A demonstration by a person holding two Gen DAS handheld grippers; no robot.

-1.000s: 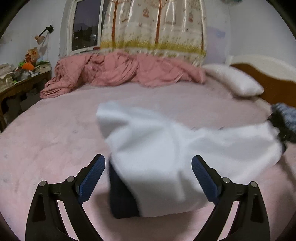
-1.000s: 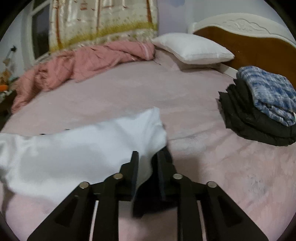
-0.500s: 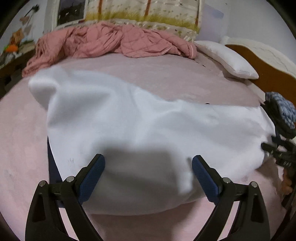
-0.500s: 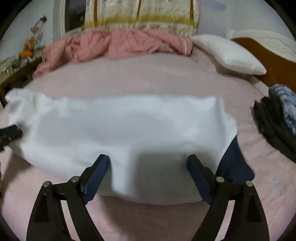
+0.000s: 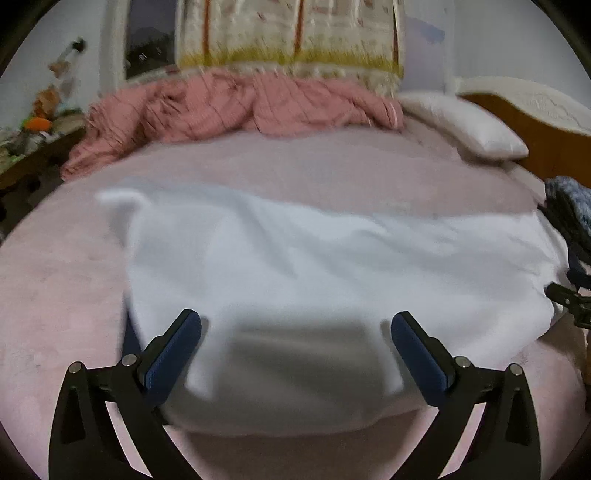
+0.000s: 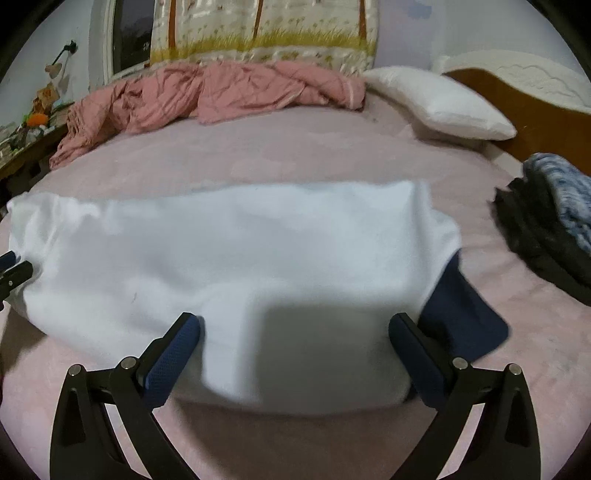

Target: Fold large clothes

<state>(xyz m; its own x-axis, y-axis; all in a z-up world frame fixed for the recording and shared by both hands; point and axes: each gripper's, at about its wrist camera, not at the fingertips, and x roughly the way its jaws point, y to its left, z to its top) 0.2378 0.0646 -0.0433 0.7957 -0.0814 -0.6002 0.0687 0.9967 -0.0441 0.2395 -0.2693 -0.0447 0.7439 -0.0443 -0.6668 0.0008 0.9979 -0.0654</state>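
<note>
- Left wrist view: the left gripper (image 5: 295, 347) hangs just above the near edge of the bed (image 5: 66, 280), its jaws opening and already spread wide, nothing pinched between the blue pads (image 5: 173, 354).
- A white garment (image 5: 314, 266) lies spread across the near half of the bed, running from left of middle to the right edge; its near hem sits between and under the pads, free of both.
- A sliver of dark blue cloth (image 5: 130, 339) peeks out under the garment's left edge.
- At the right edge of this view the tip of the right gripper (image 5: 569, 299) shows beside the garment's right end.
- Right wrist view: the right gripper (image 6: 295, 347) is opening too, jaws wide, gripping nothing; the garment (image 6: 240, 251) lies loose between its pads (image 6: 173, 354).
- A dark blue flap (image 6: 465, 321) sticks out from under the garment's right end, just beside the right pad.
- The left gripper's tip (image 6: 14, 273) shows at the left edge, next to the garment's left end.
- A stack of folded clothes (image 6: 546, 236), dark with a blue-and-white piece on top, sits by the bed's right edge, apart from the garment.
- A pink quilt (image 6: 207, 96) is bunched along the far edge, a white pillow (image 6: 439, 103) at the far right corner by the headboard (image 6: 535, 114).
- A curtain (image 6: 266, 33) hangs behind the quilt; a cluttered desk (image 6: 29, 144) stands off the far left corner.
</note>
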